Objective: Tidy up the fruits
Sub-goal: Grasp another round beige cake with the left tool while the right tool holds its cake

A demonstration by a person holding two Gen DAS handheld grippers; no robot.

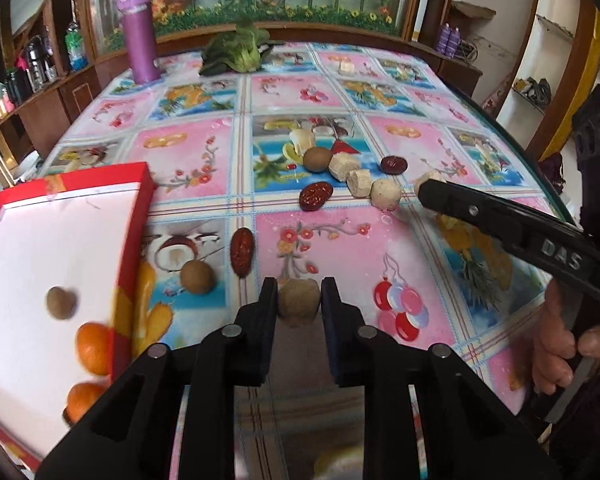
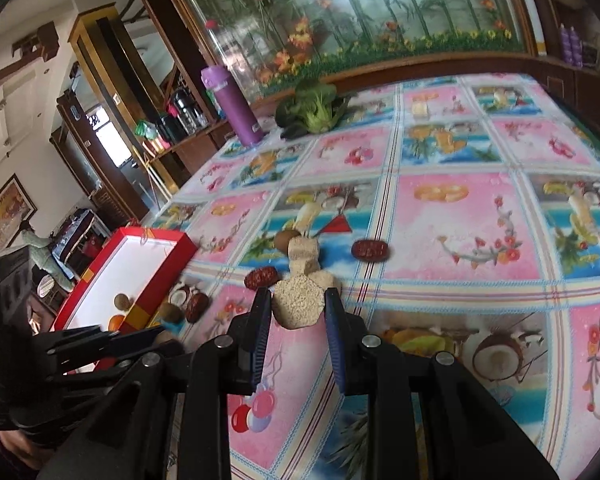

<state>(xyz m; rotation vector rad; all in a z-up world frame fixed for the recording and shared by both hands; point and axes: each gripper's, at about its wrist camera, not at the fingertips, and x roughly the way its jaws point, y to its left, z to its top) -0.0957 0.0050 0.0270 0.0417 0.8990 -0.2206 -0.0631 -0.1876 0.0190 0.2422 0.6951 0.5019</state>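
Right of the red cardboard box (image 1: 134, 216), our left gripper (image 1: 299, 300) clamps a round brown fruit (image 1: 299, 304); our right gripper (image 2: 298, 304) grips a pale crumbly cake (image 2: 298, 306).

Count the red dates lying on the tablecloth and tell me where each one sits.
3. One red date lies nearest the red box, one sits mid-table left of the beige cakes, one lies behind them. Others may be hidden.

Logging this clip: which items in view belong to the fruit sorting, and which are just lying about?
Job: red box, oranges, brown round fruits, red dates, beige blocks, left tongs, right tongs.
Lying about: purple bottle, leafy greens.
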